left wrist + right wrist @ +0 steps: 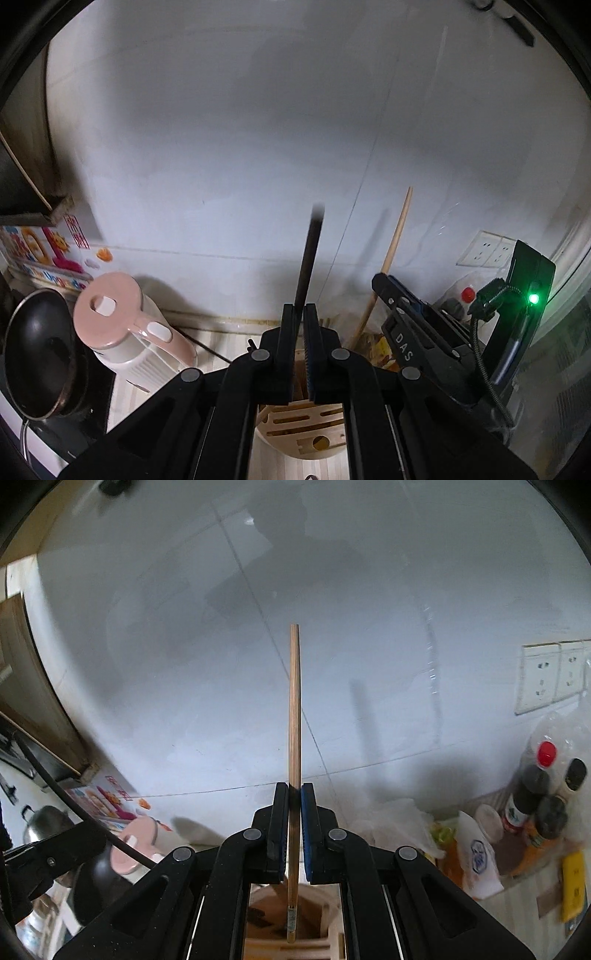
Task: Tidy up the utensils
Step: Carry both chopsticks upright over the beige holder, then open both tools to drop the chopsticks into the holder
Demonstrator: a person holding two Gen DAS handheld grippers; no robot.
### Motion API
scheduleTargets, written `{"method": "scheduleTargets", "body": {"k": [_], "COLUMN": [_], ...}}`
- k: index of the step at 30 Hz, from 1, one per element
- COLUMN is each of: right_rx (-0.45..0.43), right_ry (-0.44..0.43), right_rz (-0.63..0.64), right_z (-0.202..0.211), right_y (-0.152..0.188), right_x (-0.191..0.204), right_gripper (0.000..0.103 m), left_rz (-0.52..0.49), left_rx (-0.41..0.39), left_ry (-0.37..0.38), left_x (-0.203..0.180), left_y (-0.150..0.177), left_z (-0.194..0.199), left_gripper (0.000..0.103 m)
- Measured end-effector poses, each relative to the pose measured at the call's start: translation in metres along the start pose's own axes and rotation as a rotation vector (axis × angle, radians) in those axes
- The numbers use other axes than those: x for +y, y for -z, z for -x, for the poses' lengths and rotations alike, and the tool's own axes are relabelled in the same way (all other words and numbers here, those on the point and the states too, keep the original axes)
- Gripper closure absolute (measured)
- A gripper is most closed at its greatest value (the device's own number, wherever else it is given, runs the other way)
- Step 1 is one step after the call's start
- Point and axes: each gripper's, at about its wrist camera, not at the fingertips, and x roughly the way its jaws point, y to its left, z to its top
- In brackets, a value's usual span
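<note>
My left gripper [300, 314] is shut on a dark chopstick [309, 254] that stands nearly upright above a round pale wooden utensil holder [295, 428] with slots in its top. My right gripper [294, 794] is shut on a light bamboo chopstick [294, 701], also upright; its lower end reaches down to the wooden holder [325, 912]. In the left wrist view the right gripper [391, 291] and its bamboo chopstick [395, 240] are to the right of mine.
A pink and white electric kettle [125, 328] and a black pan [37, 354] stand at the left. Sauce bottles [535, 797], bags and packets crowd the right counter. Wall sockets [546, 675] sit on the white tiled wall behind.
</note>
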Motion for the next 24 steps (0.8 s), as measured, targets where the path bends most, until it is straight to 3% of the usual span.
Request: {"method": "scheduleTargets", "body": {"k": [8, 10, 12, 13, 14, 15, 16, 19, 22, 24], "right_rx": [0.012, 0.023, 0.027, 0.027, 0.027, 0.027, 0.030, 0.060, 0.099, 0.129], "right_ry": [0.017, 0.016, 0.019, 0.020, 0.018, 0.024, 0.035, 0.057, 0.108, 0.131], "right_rz": [0.057, 0.070, 0.068, 0.065, 0.062, 0.062, 0.061, 0.049, 0.065, 0.075], "right_z": [-0.021, -0.018, -0.011, -0.007, 0.000, 0.005, 0.011, 0.030, 0.044, 0.051], "right_y": [0.017, 0.018, 0.016, 0.014, 0.013, 0.012, 0.011, 0.013, 0.024, 0.035], "right_x": [0.001, 0.003, 0.003, 0.003, 0.003, 0.002, 0.001, -0.007, -0.013, -0.018], "right_gripper": [0.096, 0.094, 0.075, 0.067, 0.067, 0.067, 0.064, 0.055, 0.043, 0.035], "left_rz": [0.036, 0.036, 0.034, 0.041, 0.047, 0.056, 0.066, 0.075, 0.060, 0.040], "left_rx": [0.080, 0.076, 0.057, 0.052, 0.048, 0.042, 0.031, -0.005, 0.015, 0.029], "left_ry": [0.023, -0.007, -0.052, -0.073, -0.093, -0.116, -0.140, -0.189, -0.247, -0.285], "left_x": [0.004, 0.003, 0.002, 0.006, 0.009, 0.011, 0.014, 0.021, 0.023, 0.021], "left_y": [0.008, 0.009, 0.011, 0.010, 0.011, 0.014, 0.016, 0.029, 0.049, 0.060], "left_z": [-0.016, -0.009, 0.001, 0.002, 0.005, 0.008, 0.010, 0.020, 0.019, 0.016], "left_gripper": [0.098, 0.095, 0.094, 0.082, 0.069, 0.033, 0.010, 0.009, 0.008, 0.000]}}
